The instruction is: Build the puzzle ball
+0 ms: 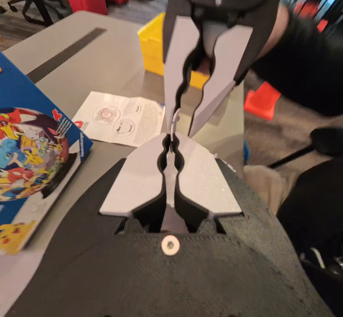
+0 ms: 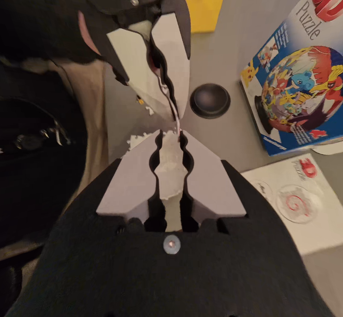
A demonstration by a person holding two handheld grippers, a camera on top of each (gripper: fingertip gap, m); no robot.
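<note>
Puzzle pieces (image 1: 173, 122) stand edge-on, long axis running tip to tip between the clenched left hand-held gripper (image 1: 170, 139) and the half-open right hand-held gripper (image 2: 170, 133), above the surface (image 2: 219, 63).

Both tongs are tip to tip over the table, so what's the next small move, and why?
Probably close the right tongs onto the thin white curved puzzle piece: they stand open around it, while the left tongs already pinch its other end.

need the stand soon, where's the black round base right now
In the right wrist view the black round base sits on the grey table, right of the gripper tips, between the yellow bin and the puzzle box.
</note>
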